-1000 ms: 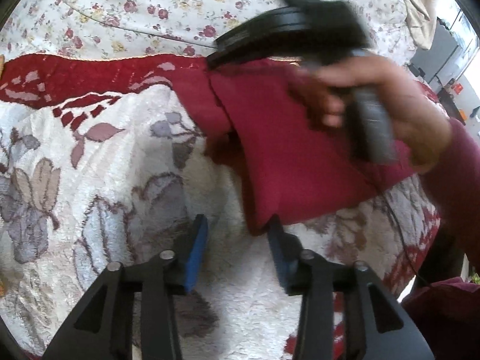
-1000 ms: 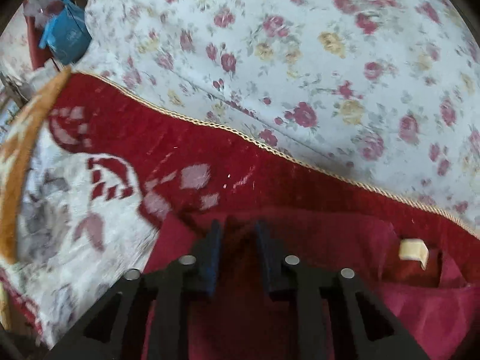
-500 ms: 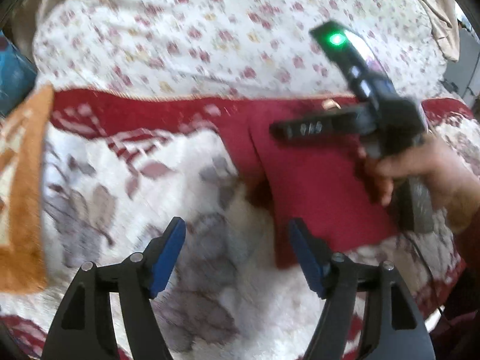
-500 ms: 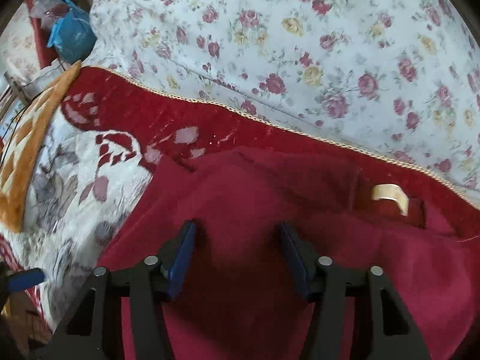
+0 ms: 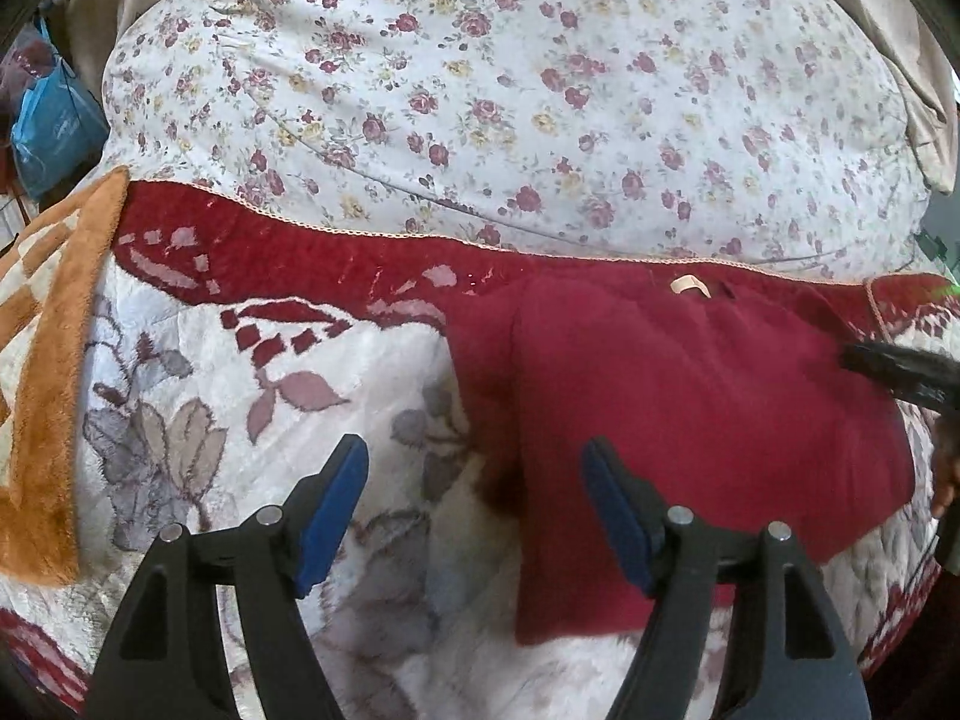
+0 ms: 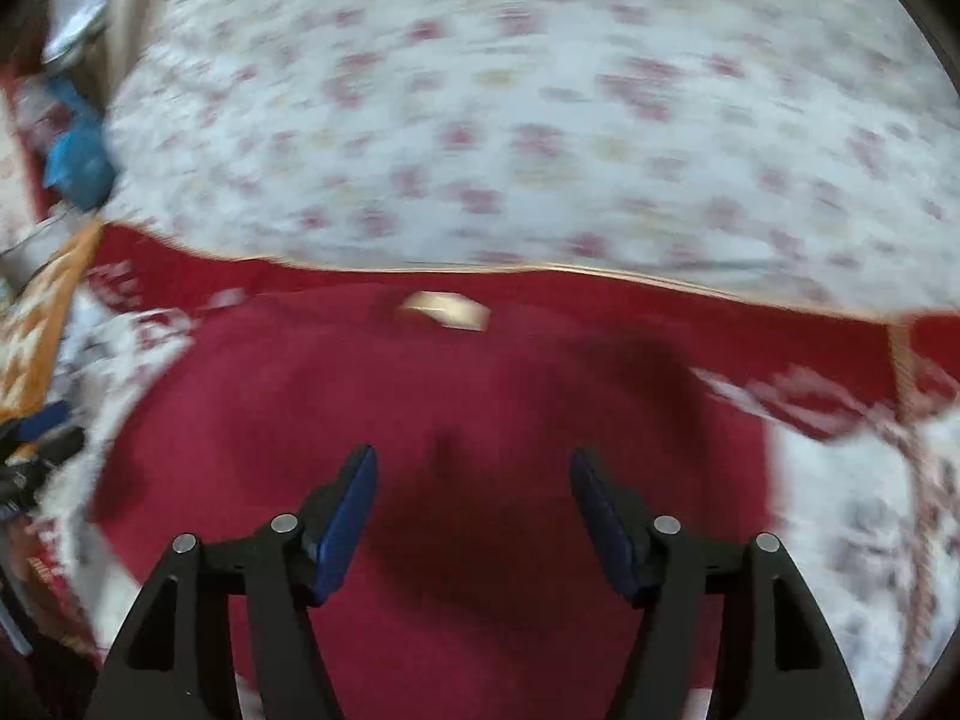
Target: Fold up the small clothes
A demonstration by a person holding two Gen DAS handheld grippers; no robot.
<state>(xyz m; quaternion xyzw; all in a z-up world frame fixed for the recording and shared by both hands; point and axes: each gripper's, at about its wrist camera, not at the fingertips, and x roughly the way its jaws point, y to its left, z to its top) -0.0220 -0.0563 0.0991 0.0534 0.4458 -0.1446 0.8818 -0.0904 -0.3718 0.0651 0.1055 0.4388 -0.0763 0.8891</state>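
A small dark red garment (image 5: 690,408) lies folded flat on a white blanket with grey flowers, a pale label (image 5: 690,285) at its far edge. My left gripper (image 5: 474,492) is open and empty, just above the garment's near left edge. My right gripper (image 6: 471,498) is open and empty above the garment (image 6: 480,420); its view is blurred by motion. The right gripper's black body (image 5: 900,369) shows at the right edge of the left wrist view.
The blanket (image 5: 240,420) has a red border (image 5: 300,252) at its far side. A large flowered pillow or duvet (image 5: 510,90) lies behind it. An orange checked cloth (image 5: 48,360) lies at the left, a blue bag (image 5: 48,132) beyond it.
Both grippers opened wide and drew back from the garment. The right gripper let go of the cloth and moved off to the right; the garment now lies flat.
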